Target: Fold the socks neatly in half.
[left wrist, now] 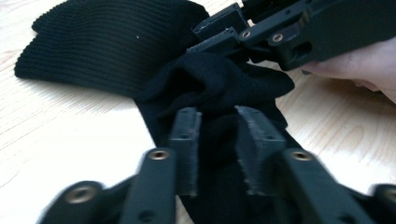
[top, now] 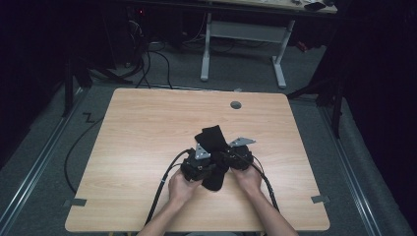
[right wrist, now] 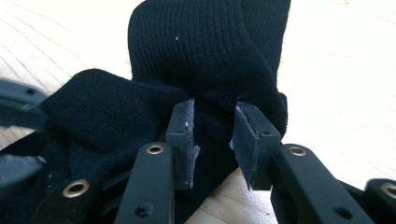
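Fabric of a black sock (top: 212, 147) lies bunched on the wooden table (top: 142, 137), nearer the person's edge than the far edge and about midway between the side edges; the left gripper (top: 202, 164) and right gripper (top: 236, 156) meet at it from either side, each in one hand; in the left gripper view the jaws stand part open with a fold of sock between them, pads not clearly pressing; in the right gripper view the jaws likewise stand apart around a raised fold
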{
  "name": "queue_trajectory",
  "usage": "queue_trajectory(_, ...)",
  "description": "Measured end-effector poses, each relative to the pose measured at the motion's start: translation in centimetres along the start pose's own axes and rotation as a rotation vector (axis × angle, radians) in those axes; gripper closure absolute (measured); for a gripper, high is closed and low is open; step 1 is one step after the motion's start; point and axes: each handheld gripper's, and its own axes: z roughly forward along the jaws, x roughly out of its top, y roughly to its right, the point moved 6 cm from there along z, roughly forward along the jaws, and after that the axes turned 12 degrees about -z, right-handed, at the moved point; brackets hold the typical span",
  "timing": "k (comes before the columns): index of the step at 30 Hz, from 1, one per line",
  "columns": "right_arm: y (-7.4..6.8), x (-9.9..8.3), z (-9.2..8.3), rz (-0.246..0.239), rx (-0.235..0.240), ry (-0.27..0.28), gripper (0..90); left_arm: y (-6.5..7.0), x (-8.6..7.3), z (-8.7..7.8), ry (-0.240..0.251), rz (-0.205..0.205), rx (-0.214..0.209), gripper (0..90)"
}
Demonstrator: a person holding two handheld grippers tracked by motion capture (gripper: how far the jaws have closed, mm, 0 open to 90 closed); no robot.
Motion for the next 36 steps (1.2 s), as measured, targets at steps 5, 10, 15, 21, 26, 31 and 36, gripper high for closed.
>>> queue_trajectory(5,0.0,0.0,0.0,-0.003,-0.001,0.000,68.7,0.1,-0.3,1.0,-0.036,0.015,0.007,63.9)
queue_trajectory(10,0.0,0.0,0.1,-0.011,-0.002,-0.002,68.8,0.3,-0.3,1.3,-0.059,0.059,0.035,75.6)
queue_trajectory(15,0.0,0.0,0.1,-0.020,-0.006,-0.005,68.8,0.5,-0.2,1.2,-0.073,0.094,0.042,86.1)
queue_trajectory(21,0.2,0.1,0.2,-0.024,-0.008,-0.011,69.1,0.4,0.2,0.0,-0.032,0.071,0.015,87.7)
queue_trajectory(26,0.3,0.3,0.3,-0.029,-0.003,-0.029,69.1,0.5,0.4,-1.6,-0.008,0.084,0.001,87.7)
queue_trajectory(31,0.3,0.4,0.3,-0.028,-0.004,-0.032,69.1,0.5,-0.7,-2.6,-0.012,0.092,-0.007,87.6)
queue_trajectory(36,0.4,0.4,0.4,-0.031,-0.008,-0.030,69.1,1.0,-1.8,-3.2,-0.010,0.087,-0.031,87.4)
